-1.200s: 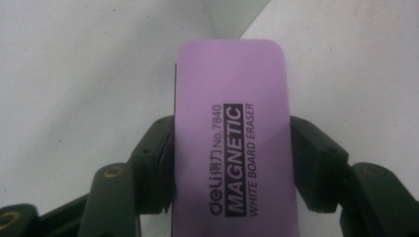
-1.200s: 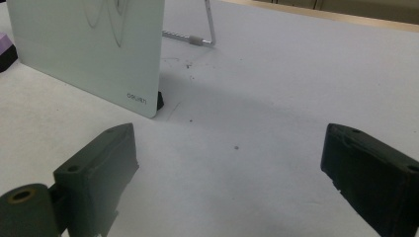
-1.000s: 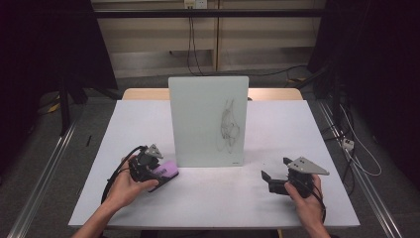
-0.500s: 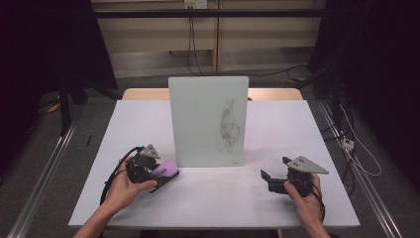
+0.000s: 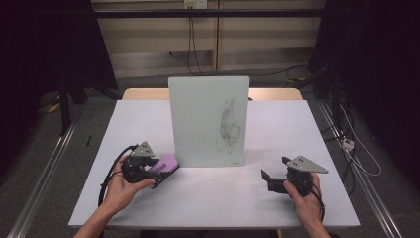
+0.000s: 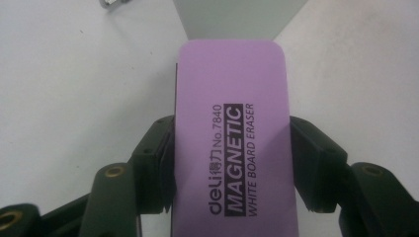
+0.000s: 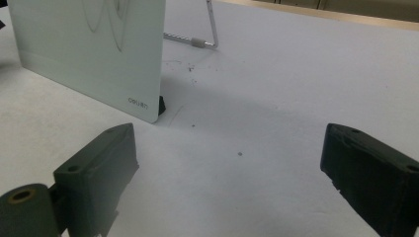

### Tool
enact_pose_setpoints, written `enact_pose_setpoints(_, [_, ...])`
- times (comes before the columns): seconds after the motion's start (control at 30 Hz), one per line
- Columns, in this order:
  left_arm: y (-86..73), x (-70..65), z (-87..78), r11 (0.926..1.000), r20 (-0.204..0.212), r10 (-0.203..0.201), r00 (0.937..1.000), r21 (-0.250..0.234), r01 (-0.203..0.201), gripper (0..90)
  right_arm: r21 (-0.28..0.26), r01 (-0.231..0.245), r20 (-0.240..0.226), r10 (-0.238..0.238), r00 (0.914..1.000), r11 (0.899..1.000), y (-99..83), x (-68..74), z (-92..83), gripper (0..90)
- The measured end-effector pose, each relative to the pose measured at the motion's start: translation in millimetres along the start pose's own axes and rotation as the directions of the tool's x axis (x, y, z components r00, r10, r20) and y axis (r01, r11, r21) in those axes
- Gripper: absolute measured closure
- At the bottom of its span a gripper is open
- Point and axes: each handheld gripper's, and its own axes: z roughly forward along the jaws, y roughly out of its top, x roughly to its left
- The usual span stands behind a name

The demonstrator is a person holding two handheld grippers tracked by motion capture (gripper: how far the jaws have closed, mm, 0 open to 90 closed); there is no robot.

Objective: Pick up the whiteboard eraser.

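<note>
Eraser (image 6: 232,143) is clamped in left gripper (image 5: 148,166); right gripper (image 5: 273,179) is held open, empty. Risk noted: propped whiteboard (image 5: 208,119) may be tipped if wiped too hard.

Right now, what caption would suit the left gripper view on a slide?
Left hand-held gripper clamps a flat purple rectangular magnetic whiteboard eraser above the white table.

eraser (image 5: 166,167) left before whiteboard (image 5: 208,121)
</note>
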Motion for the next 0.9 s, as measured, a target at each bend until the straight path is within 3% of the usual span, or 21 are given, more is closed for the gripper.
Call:
enact_pose_setpoints(0.2, [0.4, -1.9, -10.0, 0.9939, -0.021, -0.007, 0.9998, -0.110, 0.004, 41.1, -0.005, -0.001, -0.001, 0.001, 1.0000, 1.000, -0.4, 0.6, -2.3, 7.4])
enact_pose_setpoints(0.27, [1.1, -2.2, -12.3, 0.9902, -0.005, 0.000, 1.0000, -0.140, -0.001, 41.1, -0.006, -0.001, -0.002, 0.001, 1.0000, 1.000, -0.5, 0.4, -2.4, 7.4])
enact_pose_setpoints(0.63, [2.3, -7.8, -18.9, 0.9778, -0.015, 0.006, 0.9999, -0.209, -0.009, 41.0, -0.006, -0.001, -0.005, 0.001, 1.0000, 1.000, -0.7, 0.2, -3.5, 7.4])
enact_pose_setpoints(0.9, [6.4, -13.6, -29.3, 0.9548, -0.003, 0.019, 0.9998, -0.297, -0.019, 41.1, -0.010, -0.007, 0.003, 0.007, 1.0000, 1.000, 0.4, -1.2, -1.6, 7.4])
